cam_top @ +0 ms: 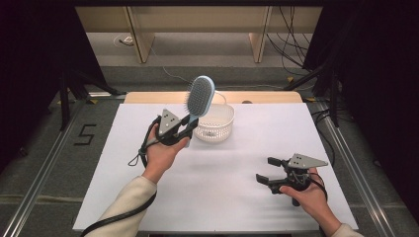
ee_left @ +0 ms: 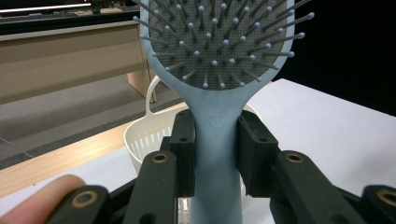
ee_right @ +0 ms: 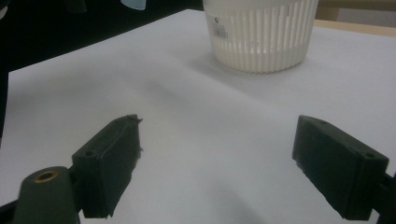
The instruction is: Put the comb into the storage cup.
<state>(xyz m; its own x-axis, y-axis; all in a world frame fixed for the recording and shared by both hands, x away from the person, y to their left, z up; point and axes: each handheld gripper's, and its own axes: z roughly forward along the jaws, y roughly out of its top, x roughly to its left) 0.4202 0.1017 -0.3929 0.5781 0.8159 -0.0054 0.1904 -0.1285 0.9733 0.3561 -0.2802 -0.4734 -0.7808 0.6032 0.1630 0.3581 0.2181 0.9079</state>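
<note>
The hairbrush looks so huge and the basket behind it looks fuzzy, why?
In the left gripper view the hairbrush sits right at the camera, so it looms large and sharp, while the basket behind goes soft. In the right gripper view the near jaws blur. The high view shows even light and faint shadows.

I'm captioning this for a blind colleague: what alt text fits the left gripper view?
The left gripper clamps the handle of a pale blue hairbrush between its two black jaws, bristles facing the camera. Behind it a white slotted basket stands on the white table.
</note>
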